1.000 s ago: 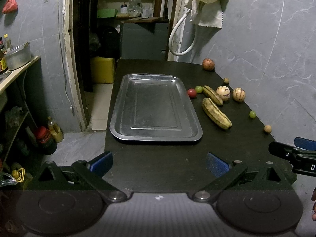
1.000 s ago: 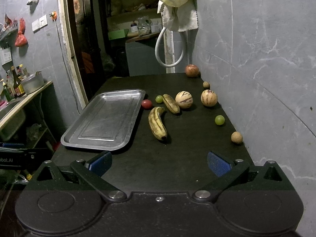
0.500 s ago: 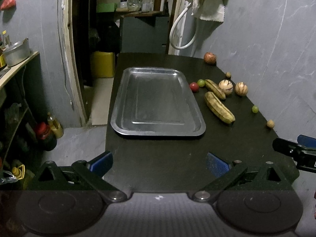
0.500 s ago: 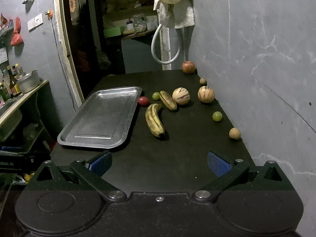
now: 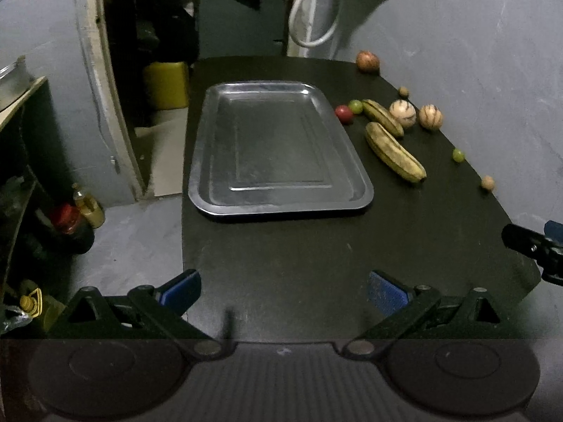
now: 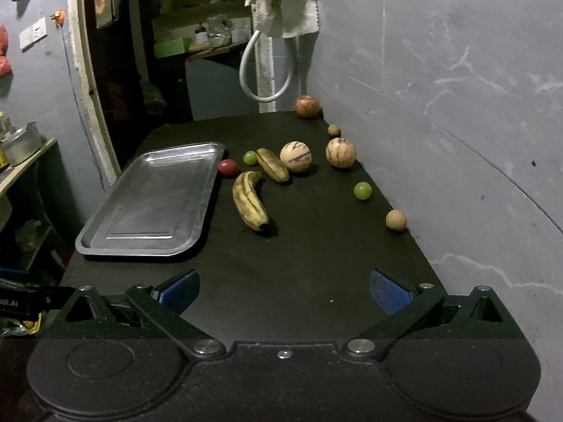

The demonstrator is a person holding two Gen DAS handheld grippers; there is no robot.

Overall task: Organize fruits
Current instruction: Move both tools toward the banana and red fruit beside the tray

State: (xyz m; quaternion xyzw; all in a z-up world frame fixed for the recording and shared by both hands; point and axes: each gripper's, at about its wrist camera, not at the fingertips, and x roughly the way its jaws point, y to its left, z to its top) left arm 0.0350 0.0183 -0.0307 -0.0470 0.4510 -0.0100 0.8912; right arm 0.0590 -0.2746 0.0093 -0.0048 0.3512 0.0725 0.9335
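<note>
Lying bare on the left half of the black table (image 6: 316, 263), the tray (image 6: 155, 204) has no fruit in it, so the sorting is judged not yet begun. Both tools are held low at the near table edge with jaws spread wide and nothing between them: the left gripper (image 5: 283, 290) faces the tray squarely, while the right gripper (image 6: 283, 288) is pointed at the fruit scattered along the right side by the wall. The nearest large piece to it is the big banana (image 6: 249, 199), found ahead and slightly left, just beside the tray's right rim but apart from it. Its long axis runs nearly along the gripper's line of sight, stem end toward the far wall, so a grasp across its width seems to need little wrist turn. The right hand is judged the closer one; from the left gripper the banana (image 5: 394, 152) is seen well off to the right, beyond the tray (image 5: 278, 207).
</note>
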